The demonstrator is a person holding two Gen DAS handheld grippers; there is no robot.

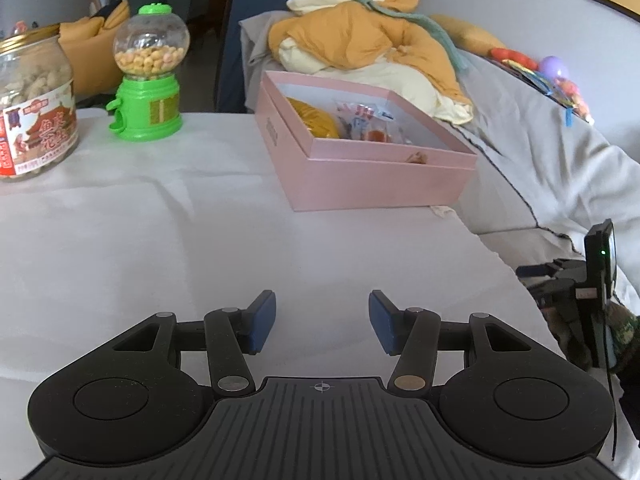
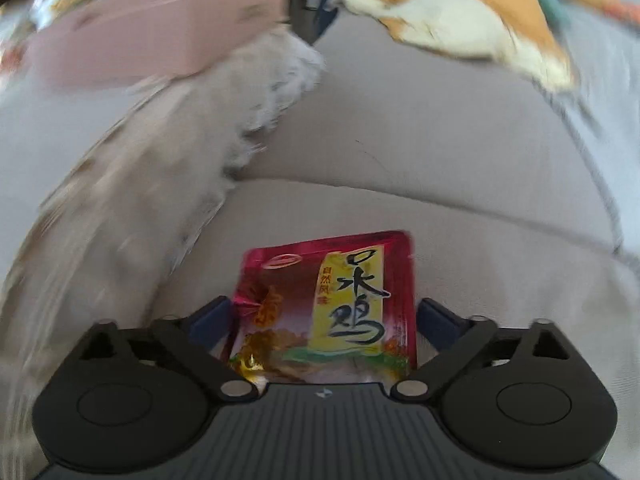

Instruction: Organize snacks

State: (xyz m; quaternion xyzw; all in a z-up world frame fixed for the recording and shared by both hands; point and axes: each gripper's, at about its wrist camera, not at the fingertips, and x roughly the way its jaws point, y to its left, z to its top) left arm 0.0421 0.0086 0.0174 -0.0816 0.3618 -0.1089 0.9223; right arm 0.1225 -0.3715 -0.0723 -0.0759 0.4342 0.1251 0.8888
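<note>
A pink open box (image 1: 360, 176) sits on the white-clothed table (image 1: 160, 240) and holds several snack packets (image 1: 360, 120). My left gripper (image 1: 322, 322) is open and empty, low over the cloth in front of the box. My right gripper (image 2: 324, 320) is shut on a red and yellow snack packet (image 2: 332, 304), held above the grey sofa cushion (image 2: 440, 160). The pink box shows blurred at the upper left of the right wrist view (image 2: 160, 28). The right gripper's body shows at the right edge of the left wrist view (image 1: 592, 280).
A jar of peanuts (image 1: 32, 112) and a green candy dispenser (image 1: 148, 76) stand at the table's far left. A yellow and cream jacket (image 1: 368, 44) lies on the grey sofa (image 1: 560, 168) behind the box. Toys (image 1: 552, 76) rest on the sofa back.
</note>
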